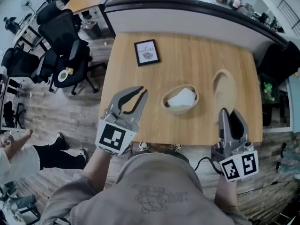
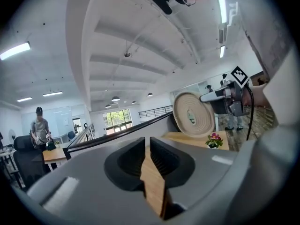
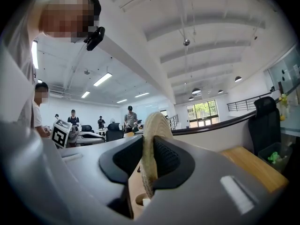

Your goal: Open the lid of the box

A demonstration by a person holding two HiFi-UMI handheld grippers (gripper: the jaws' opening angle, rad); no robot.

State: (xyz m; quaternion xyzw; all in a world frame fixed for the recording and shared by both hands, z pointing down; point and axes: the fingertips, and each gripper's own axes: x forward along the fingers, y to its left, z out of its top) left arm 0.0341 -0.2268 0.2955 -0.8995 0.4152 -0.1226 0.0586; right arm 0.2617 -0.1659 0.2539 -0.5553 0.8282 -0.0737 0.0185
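Shallow woven box (image 1: 179, 100) is sitting open and upright at frame centre; its woven lid (image 1: 224, 89) is being held on edge, just right.

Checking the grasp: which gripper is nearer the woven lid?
Right. The right gripper is shut on the lid's edge; the left gripper, holding nothing, is off to its left, beyond the basket.

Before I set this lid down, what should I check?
1. Woven lid off the basket: ok, lifted clear.
2. Right gripper clamped on the lid's rim: ok.
3. Left gripper free: ok, jaws all but together, nothing between them.
4. Bare table to take the lid: ok, beyond the basket.
5. White object inside the basket: cannot tell what it is.
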